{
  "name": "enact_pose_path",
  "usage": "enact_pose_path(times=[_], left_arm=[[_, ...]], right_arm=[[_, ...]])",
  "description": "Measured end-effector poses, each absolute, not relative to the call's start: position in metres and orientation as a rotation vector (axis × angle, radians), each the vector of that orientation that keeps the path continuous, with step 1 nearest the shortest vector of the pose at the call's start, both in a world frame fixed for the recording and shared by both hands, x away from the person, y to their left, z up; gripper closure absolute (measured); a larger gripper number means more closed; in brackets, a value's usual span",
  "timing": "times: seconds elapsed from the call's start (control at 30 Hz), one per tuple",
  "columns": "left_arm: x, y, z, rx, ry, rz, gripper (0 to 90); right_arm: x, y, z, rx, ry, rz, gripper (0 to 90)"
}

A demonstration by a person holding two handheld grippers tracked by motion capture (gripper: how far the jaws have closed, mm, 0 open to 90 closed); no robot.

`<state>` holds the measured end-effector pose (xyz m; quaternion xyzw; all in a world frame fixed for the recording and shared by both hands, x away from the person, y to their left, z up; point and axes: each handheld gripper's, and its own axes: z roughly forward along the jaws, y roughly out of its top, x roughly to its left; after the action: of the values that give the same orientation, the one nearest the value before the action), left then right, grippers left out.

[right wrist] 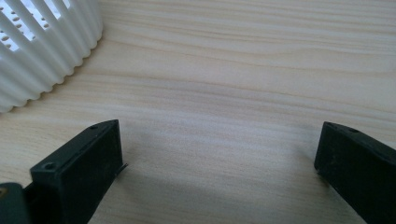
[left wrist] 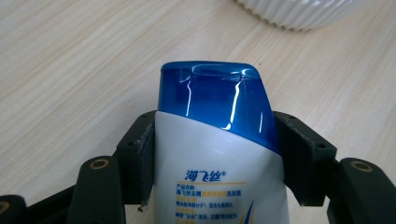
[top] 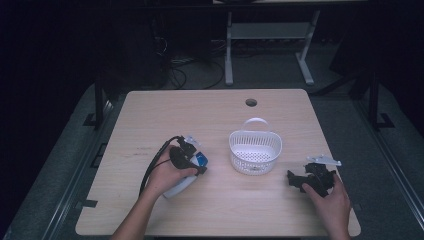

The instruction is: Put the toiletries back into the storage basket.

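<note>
Your left gripper [left wrist: 212, 154] pinches the white shampoo bottle [left wrist: 219, 158] between its fingers [left wrist: 137, 158], blue cap [left wrist: 215, 100] jutting past them. Your right gripper [right wrist: 219, 163] rests spread wide on the counter [right wrist: 233, 70], the white basket [right wrist: 42, 46] beyond its left finger.

One bottle [left wrist: 219, 154]; one basket [top: 255, 152]; two grippers.

— What sort of place is this?

— A lab or test room, by the look of it. The light wooden desk [top: 280, 115] has a round cable hole [top: 251, 102] near its far edge and stands alone on grey carpet [top: 345, 120].

— Anything else?

— Beyond the far edge stands another desk on a white metal frame [top: 229, 55], with loose black cables [top: 175, 70] on the floor beside it. The surroundings are dark, with black stands [top: 98, 102] at both sides.
</note>
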<state>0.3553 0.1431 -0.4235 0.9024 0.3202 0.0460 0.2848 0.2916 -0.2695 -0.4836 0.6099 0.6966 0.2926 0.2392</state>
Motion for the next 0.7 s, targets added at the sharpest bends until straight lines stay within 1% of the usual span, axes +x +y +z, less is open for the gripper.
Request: enact_pose_path(times=[0.7], left_arm=[[0.348,0.195,-0.387,2.171,0.804,0.056,37.3]], right_arm=[[0.292,-0.270,-0.484,1.667,1.909,0.802,0.4]])
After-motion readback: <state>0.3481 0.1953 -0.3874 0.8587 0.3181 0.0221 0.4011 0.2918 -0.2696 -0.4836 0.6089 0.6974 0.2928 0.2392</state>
